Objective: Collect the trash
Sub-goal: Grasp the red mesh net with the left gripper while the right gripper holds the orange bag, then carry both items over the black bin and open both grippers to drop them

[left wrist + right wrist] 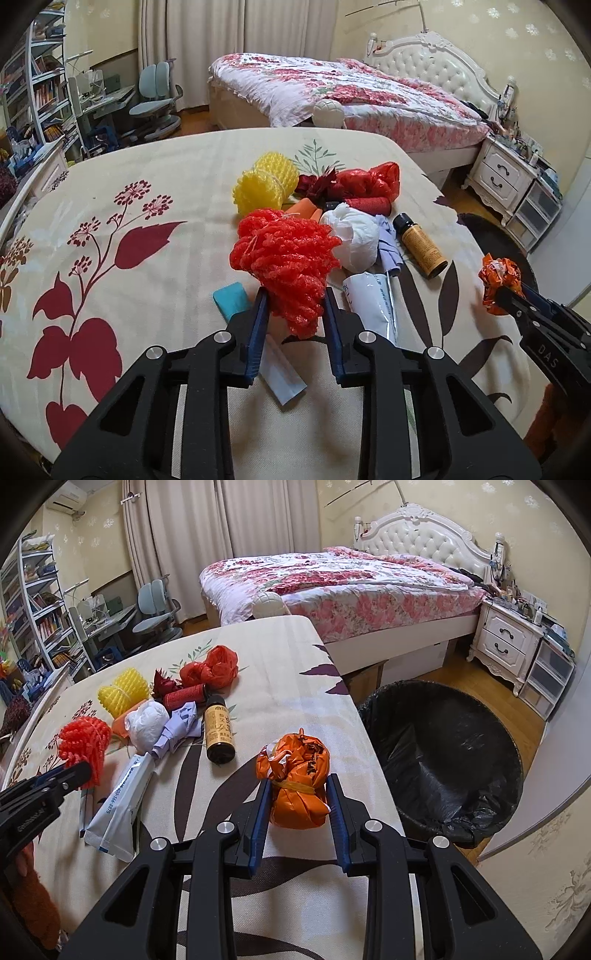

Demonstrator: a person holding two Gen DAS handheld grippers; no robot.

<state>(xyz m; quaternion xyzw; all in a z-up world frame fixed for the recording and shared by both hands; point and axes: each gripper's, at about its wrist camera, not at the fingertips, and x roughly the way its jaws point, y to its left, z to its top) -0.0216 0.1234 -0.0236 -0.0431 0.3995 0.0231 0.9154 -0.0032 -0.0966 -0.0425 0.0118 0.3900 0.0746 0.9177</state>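
Two grippers work over a counter draped in a cream cloth printed with dark red flowers and brown leaves; beyond its far edge stands a bed with a floral quilt; on the floor just past the counter's right edge sits a bin lined with a black bag; the trash lies in a loose heap toward the counter's far left, with a white tube nearer the front edge, its far end touching a crumpled pale purple paper; a red foam net stands between the jaws of the left gripper, whose blue pads press on its lower part from both sides; the right gripper has its jaws clamped on an orange bag bundle tied with a yellow band, near the counter's right edge and close to the bin; behind the heap lie a yellow foam net and a red plastic bag; a white wad rests beside a small brown bottle lying on its side; a teal block lies just left of the left jaws.
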